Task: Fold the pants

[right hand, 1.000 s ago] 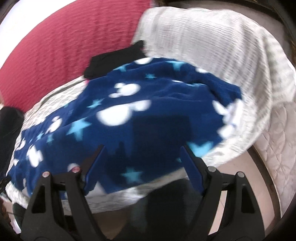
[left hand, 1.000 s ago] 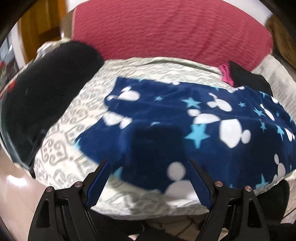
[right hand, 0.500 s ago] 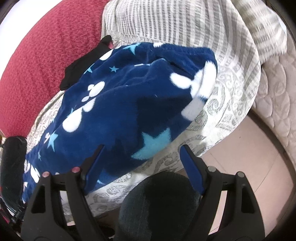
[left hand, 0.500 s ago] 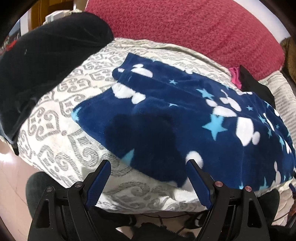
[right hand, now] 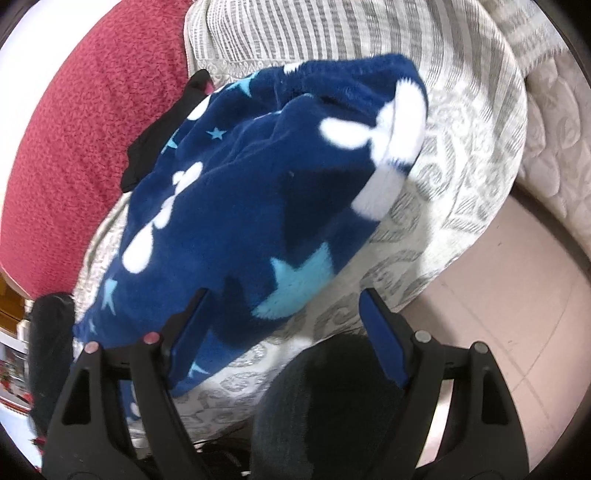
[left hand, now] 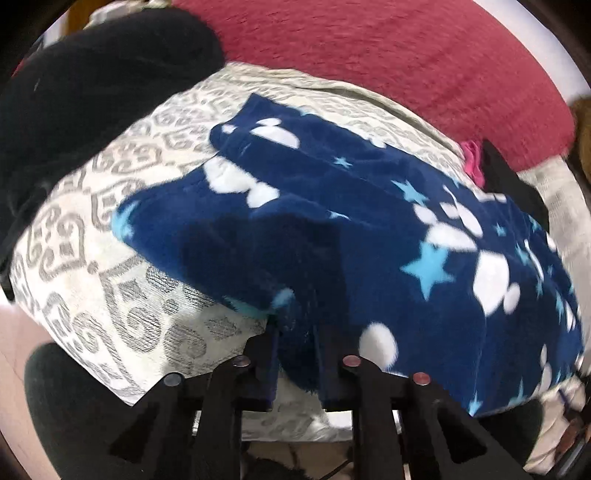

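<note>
The pants are navy fleece with white shapes and light blue stars, spread across a grey-patterned cream cover. My left gripper is shut on the near edge of the pants, with fabric pinched between the blue pads. In the right wrist view the pants lie bunched at their other end. My right gripper is open over the near edge of the pants; its left finger lies over the fabric and its right finger is over the cover.
A red blanket lies behind the pants. A black garment lies at the left, and another black item with a pink piece sits at the far right. A striped cover and pink floor tiles show in the right wrist view.
My left gripper has closed on the near edge of the pants. My right gripper stays open and has moved closer to the pants' right end.
</note>
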Demonstrator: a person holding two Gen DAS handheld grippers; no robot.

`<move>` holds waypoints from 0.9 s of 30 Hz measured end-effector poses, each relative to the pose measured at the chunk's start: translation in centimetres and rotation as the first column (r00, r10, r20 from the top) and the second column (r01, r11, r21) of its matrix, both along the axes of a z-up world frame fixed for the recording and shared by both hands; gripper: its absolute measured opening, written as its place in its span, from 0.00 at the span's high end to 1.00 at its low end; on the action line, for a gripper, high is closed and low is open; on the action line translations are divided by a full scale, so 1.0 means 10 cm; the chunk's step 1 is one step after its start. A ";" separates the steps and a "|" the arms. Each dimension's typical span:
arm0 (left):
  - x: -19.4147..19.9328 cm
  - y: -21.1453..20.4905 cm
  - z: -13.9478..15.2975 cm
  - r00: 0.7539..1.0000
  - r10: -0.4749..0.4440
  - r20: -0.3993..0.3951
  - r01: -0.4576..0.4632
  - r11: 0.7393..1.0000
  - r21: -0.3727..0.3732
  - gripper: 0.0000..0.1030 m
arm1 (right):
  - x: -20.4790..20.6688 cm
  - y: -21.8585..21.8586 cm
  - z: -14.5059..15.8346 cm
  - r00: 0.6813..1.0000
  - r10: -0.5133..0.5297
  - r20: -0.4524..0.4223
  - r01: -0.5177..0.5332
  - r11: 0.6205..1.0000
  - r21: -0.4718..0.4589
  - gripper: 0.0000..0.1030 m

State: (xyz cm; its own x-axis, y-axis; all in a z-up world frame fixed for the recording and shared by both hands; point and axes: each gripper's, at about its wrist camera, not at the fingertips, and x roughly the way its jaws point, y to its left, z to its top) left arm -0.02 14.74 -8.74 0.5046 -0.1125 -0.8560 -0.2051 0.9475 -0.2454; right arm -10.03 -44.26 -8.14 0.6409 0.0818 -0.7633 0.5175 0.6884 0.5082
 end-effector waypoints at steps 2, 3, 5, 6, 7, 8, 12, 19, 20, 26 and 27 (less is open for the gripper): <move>0.00 0.02 0.06 0.999 0.028 0.021 -0.027 0.999 -0.031 0.89 | 0.00 -0.01 0.00 1.000 -0.008 0.026 0.007 1.000 0.021 0.21; -0.02 0.01 0.09 0.999 0.031 0.036 -0.030 0.999 -0.022 0.89 | -0.01 -0.02 0.00 0.999 -0.017 0.036 0.016 1.000 0.023 0.21; -0.06 -0.04 0.21 0.997 0.017 0.078 -0.019 1.000 0.025 0.90 | 0.01 -0.03 -0.01 0.999 -0.026 0.033 0.026 1.000 0.016 0.24; -0.08 -0.07 0.27 0.995 0.005 0.097 -0.010 0.999 0.046 0.90 | 0.02 -0.04 -0.02 0.999 -0.024 0.031 0.024 1.000 0.016 0.30; -0.10 -0.11 0.34 0.993 -0.009 0.115 0.001 0.998 0.067 0.90 | 0.03 -0.04 -0.02 0.999 -0.019 0.045 0.018 0.999 0.027 0.53; -0.11 -0.13 0.39 0.992 -0.018 0.128 0.008 0.997 0.081 0.90 | 0.03 -0.05 -0.03 0.998 -0.013 0.054 0.011 0.999 0.041 0.81; -0.13 -0.21 0.59 0.985 -0.040 0.165 0.024 0.995 0.096 0.91 | 0.08 -0.08 0.03 0.997 -0.016 0.077 0.011 0.998 0.059 0.92; -0.10 -0.27 0.99 0.973 -0.057 0.222 0.041 0.996 0.077 0.91 | 0.08 0.02 0.54 0.972 0.002 0.233 0.013 0.998 -0.062 0.93; -0.08 -0.28 1.04 0.971 -0.061 0.232 0.043 0.996 0.082 0.91 | 0.11 0.03 0.65 0.967 0.012 0.255 0.010 0.996 -0.085 0.93; 0.31 -0.30 1.39 0.972 -0.040 0.231 0.010 0.992 0.128 0.91 | 0.60 0.10 1.17 0.940 0.103 0.326 -0.048 0.984 -0.173 0.93; 0.42 -0.30 1.43 0.975 -0.033 0.219 0.005 0.992 0.128 0.91 | 0.70 0.10 1.23 0.937 0.115 0.329 -0.055 0.981 -0.188 0.93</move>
State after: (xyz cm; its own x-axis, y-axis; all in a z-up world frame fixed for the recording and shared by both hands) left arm 4.15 11.71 5.52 0.6808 -0.0220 -0.7322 -0.1413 0.9768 -0.1607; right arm -3.05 -43.29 4.19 0.8590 0.0331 -0.5110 0.2726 0.8152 0.5111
